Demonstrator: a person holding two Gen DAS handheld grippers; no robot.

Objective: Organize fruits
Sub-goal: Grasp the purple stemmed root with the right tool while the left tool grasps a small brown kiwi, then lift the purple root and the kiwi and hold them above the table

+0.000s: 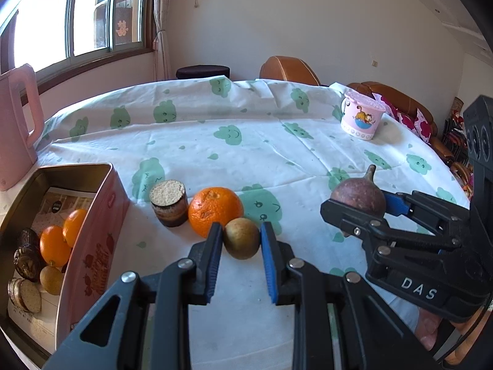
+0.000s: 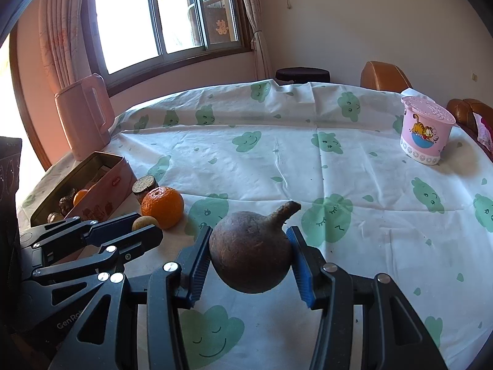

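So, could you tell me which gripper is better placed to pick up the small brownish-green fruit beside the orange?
Left. The left gripper already straddles the small fruit, jaws open on either side. The right gripper is shut on the dark stemmed fruit.

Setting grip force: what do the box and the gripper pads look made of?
The box looks like thin printed tin: glossy pink outside, shiny metal walls inside. The left gripper has pads that look like ribbed blue rubber, matte, though soft plastic is possible.
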